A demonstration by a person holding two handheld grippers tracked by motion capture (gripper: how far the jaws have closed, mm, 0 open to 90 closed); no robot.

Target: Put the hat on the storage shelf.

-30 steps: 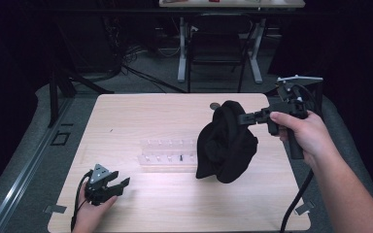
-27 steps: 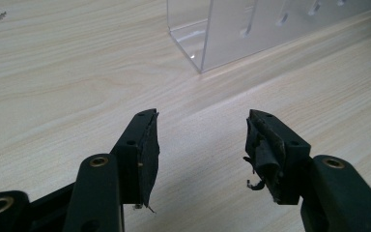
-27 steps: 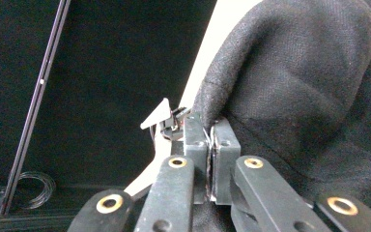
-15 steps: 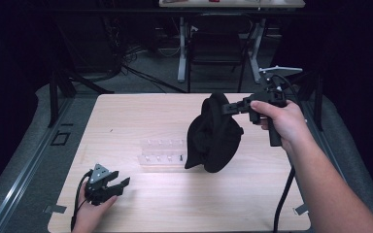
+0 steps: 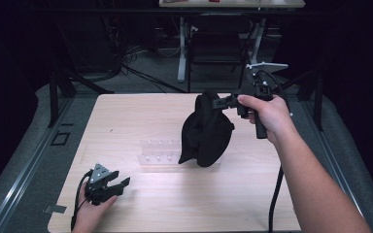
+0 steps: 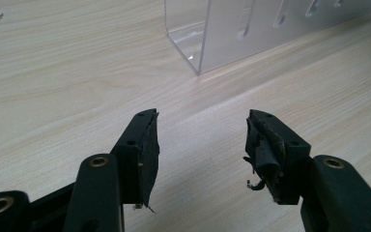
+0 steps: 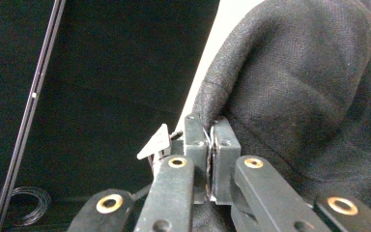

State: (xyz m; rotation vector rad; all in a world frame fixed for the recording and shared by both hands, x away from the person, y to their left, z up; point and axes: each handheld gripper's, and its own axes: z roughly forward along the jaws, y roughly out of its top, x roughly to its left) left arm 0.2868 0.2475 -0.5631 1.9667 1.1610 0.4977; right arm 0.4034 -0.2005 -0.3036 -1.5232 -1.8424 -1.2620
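Note:
A black cloth cap (image 5: 205, 131) hangs above the middle of the wooden table (image 5: 126, 121), its lower end near the tabletop. My right gripper (image 5: 217, 103) is shut on its upper edge, held level by the person's right hand. In the right gripper view the jaws pinch the black fabric (image 7: 309, 87) at the right gripper's tips (image 7: 211, 126), with a small white tag beside them. My left gripper (image 5: 121, 185) rests at the table's front left, open and empty. In the left gripper view the left gripper (image 6: 202, 135) has bare wood between its pads.
A clear plastic rack (image 5: 158, 150) lies on the table just left of the hanging cap, and its corner (image 6: 198, 46) shows ahead of the left jaws. Beyond the table's far edge stand dark table legs and cables on the floor.
The right hand has carried the cap leftward across the table, so it now hangs closer to the clear rack. The left gripper has not moved.

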